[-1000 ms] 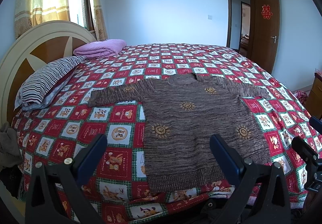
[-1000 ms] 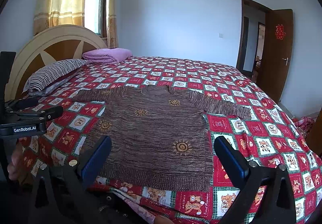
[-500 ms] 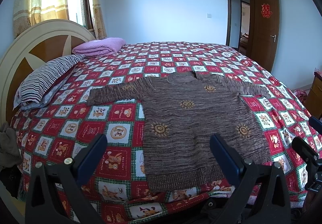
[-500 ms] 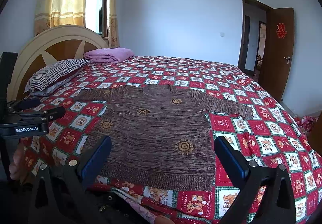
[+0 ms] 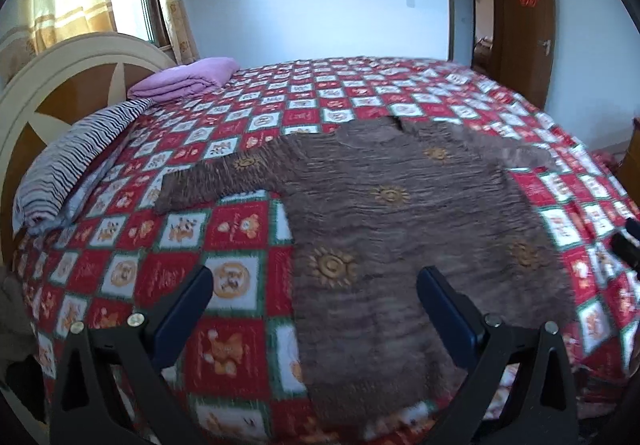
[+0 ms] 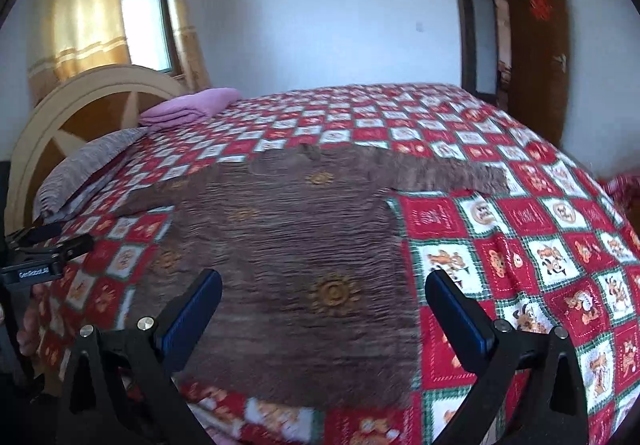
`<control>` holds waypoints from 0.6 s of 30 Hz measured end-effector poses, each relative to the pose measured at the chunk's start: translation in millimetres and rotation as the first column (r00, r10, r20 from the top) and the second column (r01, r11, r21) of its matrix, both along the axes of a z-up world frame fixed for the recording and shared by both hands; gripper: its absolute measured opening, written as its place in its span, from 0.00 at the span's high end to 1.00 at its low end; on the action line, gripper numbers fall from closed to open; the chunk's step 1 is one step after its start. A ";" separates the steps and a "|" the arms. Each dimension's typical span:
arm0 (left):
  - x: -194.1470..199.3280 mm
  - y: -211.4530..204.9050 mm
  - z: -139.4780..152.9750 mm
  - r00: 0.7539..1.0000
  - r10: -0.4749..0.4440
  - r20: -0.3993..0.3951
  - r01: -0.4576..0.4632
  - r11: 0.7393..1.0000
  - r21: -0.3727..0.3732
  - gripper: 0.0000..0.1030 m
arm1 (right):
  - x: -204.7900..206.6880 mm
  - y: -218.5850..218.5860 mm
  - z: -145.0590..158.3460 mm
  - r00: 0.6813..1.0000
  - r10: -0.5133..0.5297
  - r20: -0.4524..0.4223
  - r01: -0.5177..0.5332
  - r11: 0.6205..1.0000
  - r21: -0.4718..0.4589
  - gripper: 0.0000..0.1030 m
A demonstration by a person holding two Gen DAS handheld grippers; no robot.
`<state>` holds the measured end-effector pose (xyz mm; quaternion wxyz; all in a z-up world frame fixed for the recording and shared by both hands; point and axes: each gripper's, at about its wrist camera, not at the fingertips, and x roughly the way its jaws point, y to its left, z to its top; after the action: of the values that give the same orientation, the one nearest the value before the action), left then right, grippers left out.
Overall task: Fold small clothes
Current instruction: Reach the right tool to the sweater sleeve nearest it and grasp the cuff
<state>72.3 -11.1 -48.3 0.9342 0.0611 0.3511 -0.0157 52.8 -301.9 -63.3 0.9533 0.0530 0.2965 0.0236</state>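
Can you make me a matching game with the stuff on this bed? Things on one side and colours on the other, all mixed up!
Things:
1. sweater
2. folded blanket
3. pillow
4. bedspread

Colours:
A. pink-purple
B. red, white and green squares
C. brown with gold suns
D. stripes

Right pairs: 1-C, 2-A, 3-D, 4-B
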 end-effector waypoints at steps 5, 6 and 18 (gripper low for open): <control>38.4 -4.4 -4.4 1.000 -0.008 0.020 0.006 0.998 0.066 0.00 | 48.4 -35.9 -17.6 0.997 -0.040 -0.072 0.043 0.998 0.037 0.25; 50.0 -3.5 -6.5 1.000 -0.004 0.024 0.002 0.996 0.084 0.00 | 57.1 -42.9 -20.8 0.995 -0.050 -0.084 0.054 0.998 0.038 0.29; 154.5 -10.2 -51.3 0.997 0.072 -0.036 -0.065 0.986 0.155 0.00 | 154.1 -151.4 -44.9 0.949 -0.257 -0.180 0.268 0.963 0.036 0.40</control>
<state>226.8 -21.4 -99.6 0.9192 0.1205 0.3724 0.0422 207.0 -453.2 -108.1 0.9164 0.1222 0.3680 -0.0993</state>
